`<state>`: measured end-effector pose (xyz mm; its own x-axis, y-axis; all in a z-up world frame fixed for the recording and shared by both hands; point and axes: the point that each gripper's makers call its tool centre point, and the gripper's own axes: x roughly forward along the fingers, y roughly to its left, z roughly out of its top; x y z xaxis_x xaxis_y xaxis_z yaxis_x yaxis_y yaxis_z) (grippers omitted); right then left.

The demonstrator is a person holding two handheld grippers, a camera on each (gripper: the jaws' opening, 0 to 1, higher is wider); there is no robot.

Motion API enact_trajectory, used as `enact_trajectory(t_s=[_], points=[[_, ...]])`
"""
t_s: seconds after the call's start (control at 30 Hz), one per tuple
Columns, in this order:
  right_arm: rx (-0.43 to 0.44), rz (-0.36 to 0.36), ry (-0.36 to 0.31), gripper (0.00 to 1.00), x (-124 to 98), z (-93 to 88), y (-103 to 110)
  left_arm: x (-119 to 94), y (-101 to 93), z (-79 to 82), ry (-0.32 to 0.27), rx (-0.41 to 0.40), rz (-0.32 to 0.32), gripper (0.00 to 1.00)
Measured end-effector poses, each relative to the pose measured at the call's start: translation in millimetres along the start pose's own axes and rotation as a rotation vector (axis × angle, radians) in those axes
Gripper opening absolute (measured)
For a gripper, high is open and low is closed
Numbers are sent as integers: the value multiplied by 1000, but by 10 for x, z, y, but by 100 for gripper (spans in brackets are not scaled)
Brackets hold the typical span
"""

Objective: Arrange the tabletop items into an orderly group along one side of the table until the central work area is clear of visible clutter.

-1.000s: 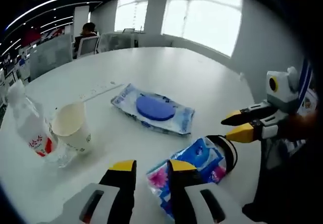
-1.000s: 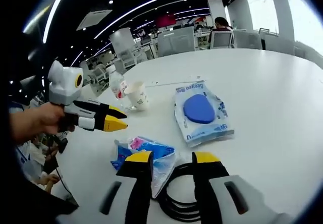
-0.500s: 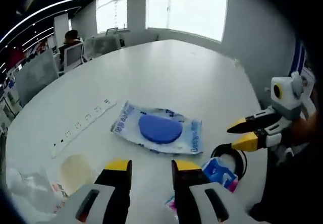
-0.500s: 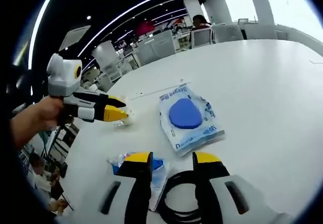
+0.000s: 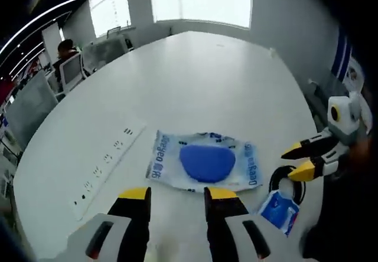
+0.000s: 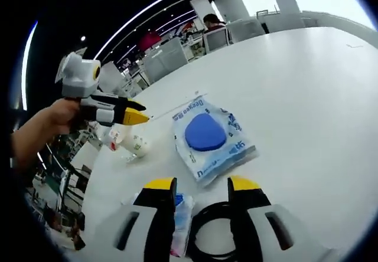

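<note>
On the white table, near the middle, lies a flat wipes pack with a blue oval lid, its long side running across the left gripper view; in the right gripper view the same pack sits just ahead of the jaws. Beside it in the left gripper view a white power strip stretches along the tabletop, apart from the pack. The left gripper hovers above the table with its yellow-tipped jaws parted and nothing between them; seen from the right gripper view it is held in a hand above a paper cup and a bottle with a red label, which stand close together near the table edge. The right gripper is likewise released, jaws spread, with a black cable coil lying on the table between and below them and a small blue tissue packet just beside the coil. In the left gripper view the right gripper hangs over that coil and packet, close to the table's edge.
</note>
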<state>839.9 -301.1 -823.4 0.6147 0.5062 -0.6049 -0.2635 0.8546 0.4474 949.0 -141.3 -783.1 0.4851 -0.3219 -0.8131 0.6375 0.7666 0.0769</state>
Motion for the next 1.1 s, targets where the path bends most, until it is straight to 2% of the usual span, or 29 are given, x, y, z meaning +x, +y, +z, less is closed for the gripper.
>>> enact_trajectory(t_s=[0.2,0.37,0.53,0.57,0.6,0.7,0.87,1.1], points=[[61,-4,14,29,95,-35,-32,177,102,44,29,7,-33,38],[85,-16,16,28,149,-60,-28,352,212,-28,111,93,-53,37],[126,-9,24,28,238,-103,-27,501,274,5,107,94,-72,33],[125,-8,23,27,248,-98,-19,540,289,-14,119,95,-76,33],[113,-16,30,26,257,-104,-23,575,304,-77,156,92,-82,33],[127,-10,45,24,295,-119,-12,643,352,-133,189,90,-83,34],[128,-6,60,22,374,-124,-4,725,377,-104,189,92,-106,31],[159,-5,73,21,447,-127,27,907,370,-174,212,75,-144,25]])
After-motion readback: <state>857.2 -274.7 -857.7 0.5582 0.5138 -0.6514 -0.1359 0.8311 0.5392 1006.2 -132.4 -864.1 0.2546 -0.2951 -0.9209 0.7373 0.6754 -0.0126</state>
